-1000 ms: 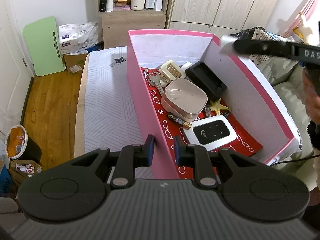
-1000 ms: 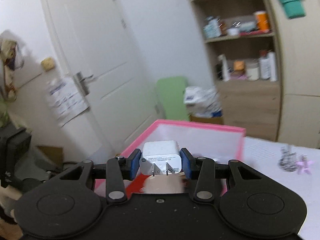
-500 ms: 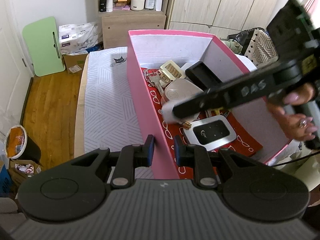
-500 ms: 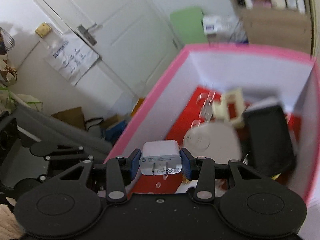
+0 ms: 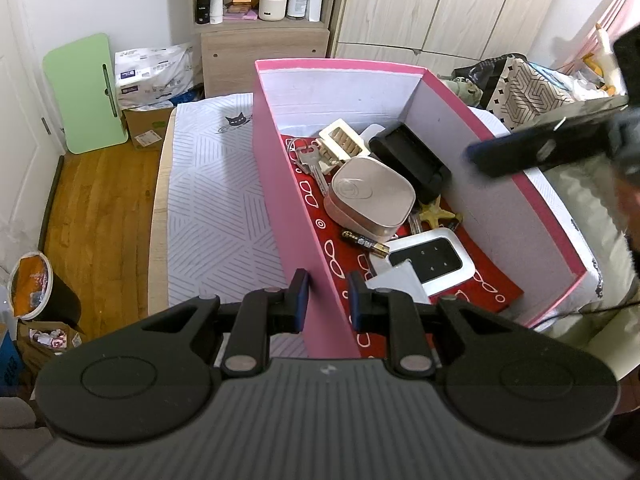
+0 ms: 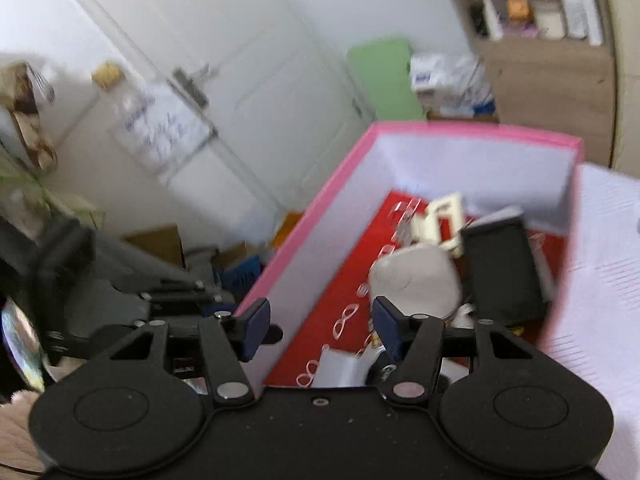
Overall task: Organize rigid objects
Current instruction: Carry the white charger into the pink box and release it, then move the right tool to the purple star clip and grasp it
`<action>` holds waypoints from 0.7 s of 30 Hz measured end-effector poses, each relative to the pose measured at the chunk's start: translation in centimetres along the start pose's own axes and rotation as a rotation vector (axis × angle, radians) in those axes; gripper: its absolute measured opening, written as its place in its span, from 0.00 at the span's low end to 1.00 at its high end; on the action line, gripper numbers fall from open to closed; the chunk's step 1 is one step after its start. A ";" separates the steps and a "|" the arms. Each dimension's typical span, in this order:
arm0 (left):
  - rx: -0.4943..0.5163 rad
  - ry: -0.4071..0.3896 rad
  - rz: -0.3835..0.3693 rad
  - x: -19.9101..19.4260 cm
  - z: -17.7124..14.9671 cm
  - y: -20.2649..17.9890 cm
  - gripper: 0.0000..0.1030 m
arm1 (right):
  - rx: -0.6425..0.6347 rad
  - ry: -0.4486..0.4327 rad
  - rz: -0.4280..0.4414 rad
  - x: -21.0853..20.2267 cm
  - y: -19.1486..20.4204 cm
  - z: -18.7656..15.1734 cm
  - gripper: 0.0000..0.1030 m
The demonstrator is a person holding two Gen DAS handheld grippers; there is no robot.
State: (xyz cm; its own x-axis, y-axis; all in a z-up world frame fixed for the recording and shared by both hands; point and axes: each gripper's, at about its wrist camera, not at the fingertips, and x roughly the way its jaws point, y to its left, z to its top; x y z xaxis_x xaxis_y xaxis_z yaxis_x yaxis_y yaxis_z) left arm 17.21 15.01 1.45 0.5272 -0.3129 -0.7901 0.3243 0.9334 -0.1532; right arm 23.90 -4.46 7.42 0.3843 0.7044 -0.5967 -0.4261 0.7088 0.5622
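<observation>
My left gripper is shut on the near left wall of the pink box, one pad on each side. The box's red-patterned floor holds a beige case, a black holder, a white router, keys and a starfish. A white charger lies loose at the near end, next to the router. My right gripper hovers above the box, its jaws opening with nothing between them. Below it lies the charger.
The box stands on a bed with a white striped cover. Wooden floor, a green folding board and a bin lie to the left. A shelf unit and wardrobes stand behind; cushions are at the right.
The right gripper carried the white charger down into the box, let it go and drew back up to the right. The charger now rests on the box floor. The left gripper has not moved.
</observation>
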 end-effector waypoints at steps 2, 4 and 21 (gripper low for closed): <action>-0.002 0.001 -0.002 0.0 0.0 0.0 0.18 | 0.016 -0.078 -0.040 -2.1 -0.7 0.0 0.62; 0.000 0.000 0.000 0.0 0.0 0.0 0.18 | 0.038 -0.123 -0.089 -3.6 -1.9 -0.2 0.63; 0.007 0.014 0.012 0.1 0.2 -0.3 0.18 | 0.186 -0.215 -0.551 -7.1 -15.1 -0.9 0.63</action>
State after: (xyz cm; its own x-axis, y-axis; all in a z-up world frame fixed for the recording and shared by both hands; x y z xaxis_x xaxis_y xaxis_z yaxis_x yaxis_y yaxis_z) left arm 17.29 14.67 1.52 0.5204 -0.2990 -0.7998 0.3237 0.9359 -0.1392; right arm 26.87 -20.18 2.61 0.6720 0.2112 -0.7098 0.0247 0.9516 0.3065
